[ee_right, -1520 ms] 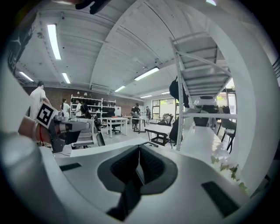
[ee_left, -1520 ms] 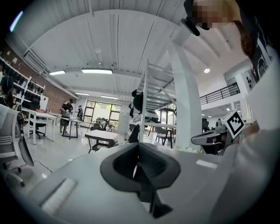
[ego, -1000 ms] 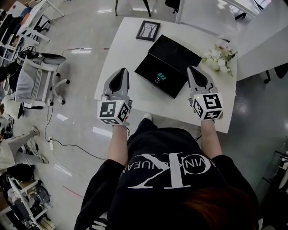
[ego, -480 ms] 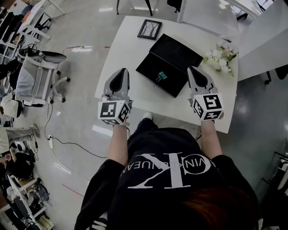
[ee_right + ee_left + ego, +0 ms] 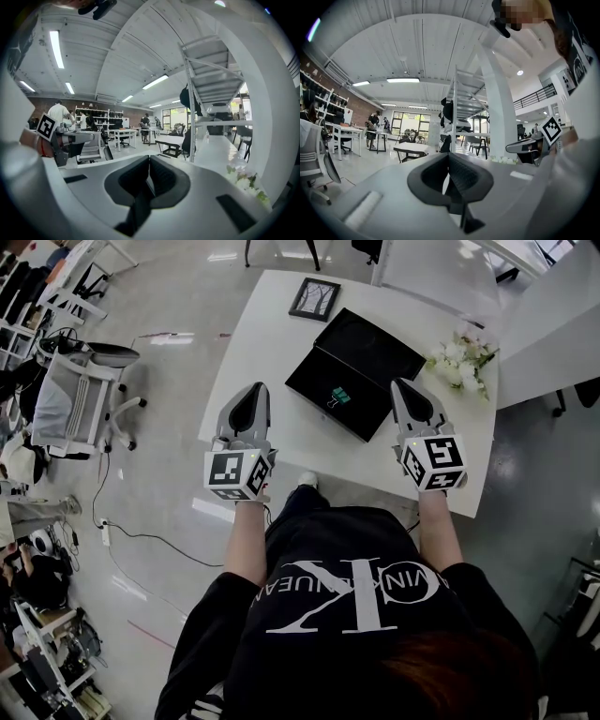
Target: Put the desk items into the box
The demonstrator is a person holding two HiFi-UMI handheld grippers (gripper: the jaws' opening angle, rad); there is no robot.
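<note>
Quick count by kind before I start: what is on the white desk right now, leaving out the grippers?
Black box, lying open: 1
Picture frame: 1
Flower bunch: 1
Green clip bundle, in the box (too small to tell whether it is one clip or more): 1
Total: 4

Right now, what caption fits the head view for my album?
Left gripper and right gripper, both shut, flank the black box on the white desk.
</note>
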